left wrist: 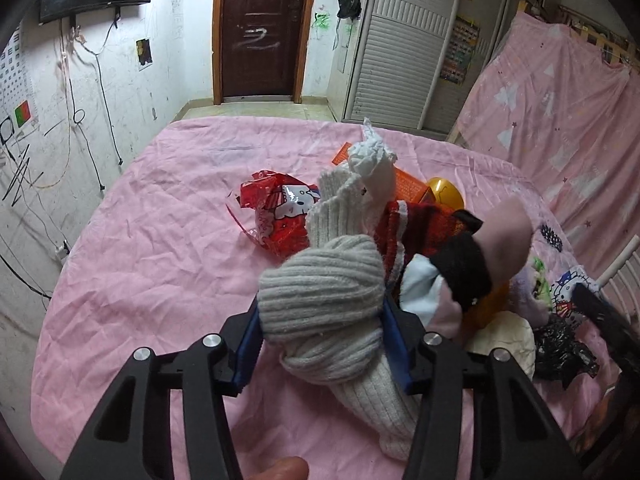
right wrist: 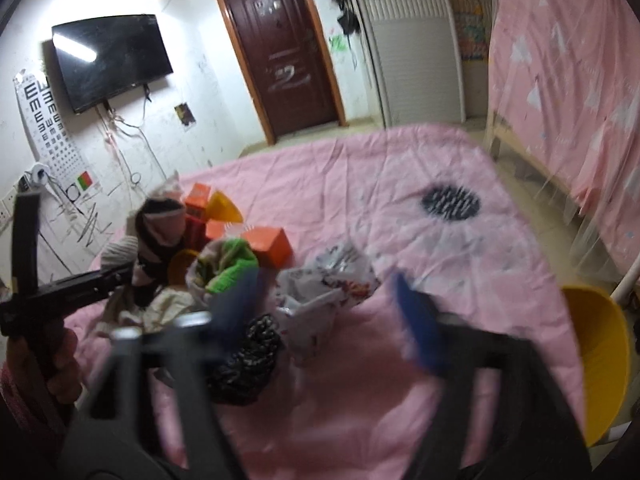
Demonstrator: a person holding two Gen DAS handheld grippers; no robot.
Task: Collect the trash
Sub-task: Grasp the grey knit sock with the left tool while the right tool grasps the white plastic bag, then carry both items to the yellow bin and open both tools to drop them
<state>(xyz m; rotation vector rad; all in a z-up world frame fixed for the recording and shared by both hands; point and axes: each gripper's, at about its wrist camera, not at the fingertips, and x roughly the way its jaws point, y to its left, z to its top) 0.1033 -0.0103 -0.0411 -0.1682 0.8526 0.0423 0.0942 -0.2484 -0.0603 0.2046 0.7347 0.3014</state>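
Socks, not trash, are sitting clamped in the left gripper; misfiling risk. Right gripper is hanging apart, blurred, over wrappers mid-bed.

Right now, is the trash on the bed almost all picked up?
No. Nothing looks collected yet; the yellow bin shows no trash inside. The left tongs are clamped on a grey sock, not trash. The right tongs are blurred and empty over the white wrapper. The red wrapper and black bag remain on the bed.
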